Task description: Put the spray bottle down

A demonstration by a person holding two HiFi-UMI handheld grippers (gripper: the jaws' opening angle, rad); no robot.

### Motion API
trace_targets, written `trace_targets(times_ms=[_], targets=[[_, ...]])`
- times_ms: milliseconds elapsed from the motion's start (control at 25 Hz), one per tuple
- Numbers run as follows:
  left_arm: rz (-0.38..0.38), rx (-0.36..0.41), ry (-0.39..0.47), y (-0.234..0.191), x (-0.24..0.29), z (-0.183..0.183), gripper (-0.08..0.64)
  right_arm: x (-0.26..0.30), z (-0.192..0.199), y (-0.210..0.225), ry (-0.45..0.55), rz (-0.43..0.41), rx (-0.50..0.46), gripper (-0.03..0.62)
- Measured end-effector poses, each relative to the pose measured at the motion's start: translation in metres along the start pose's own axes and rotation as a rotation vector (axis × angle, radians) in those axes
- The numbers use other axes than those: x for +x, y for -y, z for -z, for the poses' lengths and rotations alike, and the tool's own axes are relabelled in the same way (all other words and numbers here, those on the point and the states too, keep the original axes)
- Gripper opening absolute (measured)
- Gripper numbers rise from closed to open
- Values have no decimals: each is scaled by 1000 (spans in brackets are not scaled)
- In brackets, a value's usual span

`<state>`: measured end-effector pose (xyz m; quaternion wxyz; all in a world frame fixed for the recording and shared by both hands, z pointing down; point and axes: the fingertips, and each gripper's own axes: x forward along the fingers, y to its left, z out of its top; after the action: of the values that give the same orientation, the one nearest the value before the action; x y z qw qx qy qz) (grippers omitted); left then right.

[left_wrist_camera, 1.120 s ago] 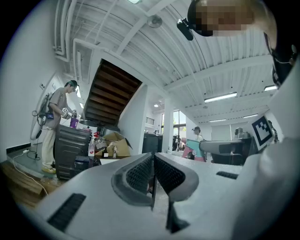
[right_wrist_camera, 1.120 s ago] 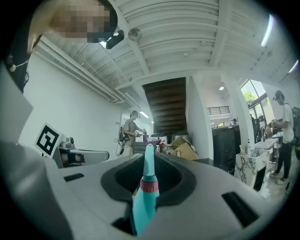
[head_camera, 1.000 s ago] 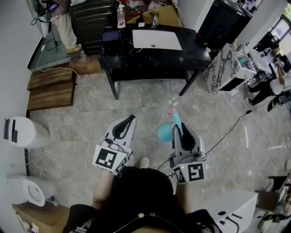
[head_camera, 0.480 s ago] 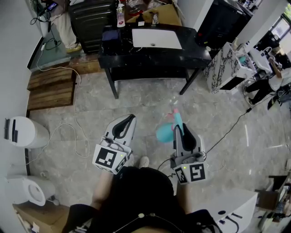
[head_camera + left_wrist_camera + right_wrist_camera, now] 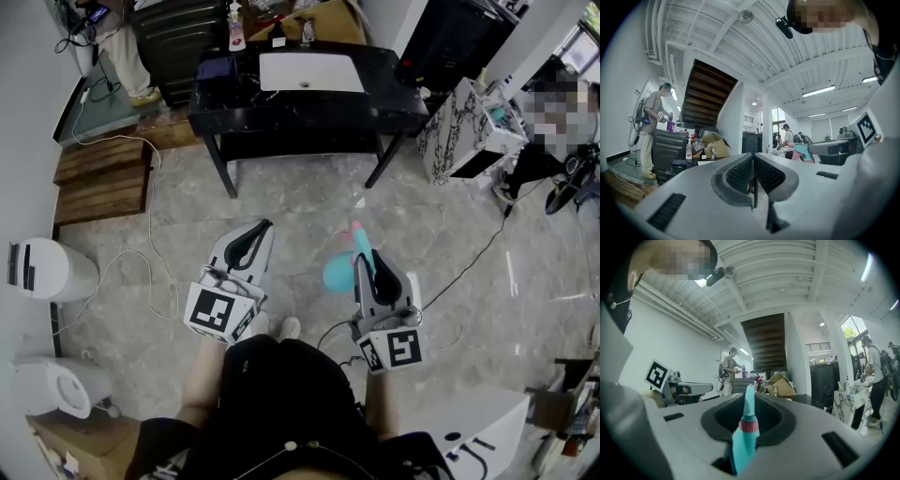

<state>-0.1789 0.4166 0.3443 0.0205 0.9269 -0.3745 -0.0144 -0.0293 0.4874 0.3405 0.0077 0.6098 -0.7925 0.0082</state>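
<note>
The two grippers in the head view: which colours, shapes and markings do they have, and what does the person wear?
The left gripper and the right gripper are light grey tapering shells with black ribbed pads. Each carries a white cube with black square markers. The person wears a black top.

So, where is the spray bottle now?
The spray bottle is right of centre in the head view, held in the right gripper above the floor, short of the black table.
</note>
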Motion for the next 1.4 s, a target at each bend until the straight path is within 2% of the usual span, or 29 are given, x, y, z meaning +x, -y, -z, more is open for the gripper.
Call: trace_targets(times_ms=[160, 360, 760, 1400], targets=[[-17, 5, 13, 6, 16, 1, 18, -3, -1, 28, 18, 0, -18, 72], [-31, 9, -12, 8, 26, 9, 18, 1, 1, 47, 19, 14, -25, 72], [-22, 2, 9, -19, 79, 13, 18, 41, 5, 78, 17, 35, -23, 71], [49, -13, 5, -139, 238, 10, 18, 232, -6, 146, 13, 81, -32, 71]])
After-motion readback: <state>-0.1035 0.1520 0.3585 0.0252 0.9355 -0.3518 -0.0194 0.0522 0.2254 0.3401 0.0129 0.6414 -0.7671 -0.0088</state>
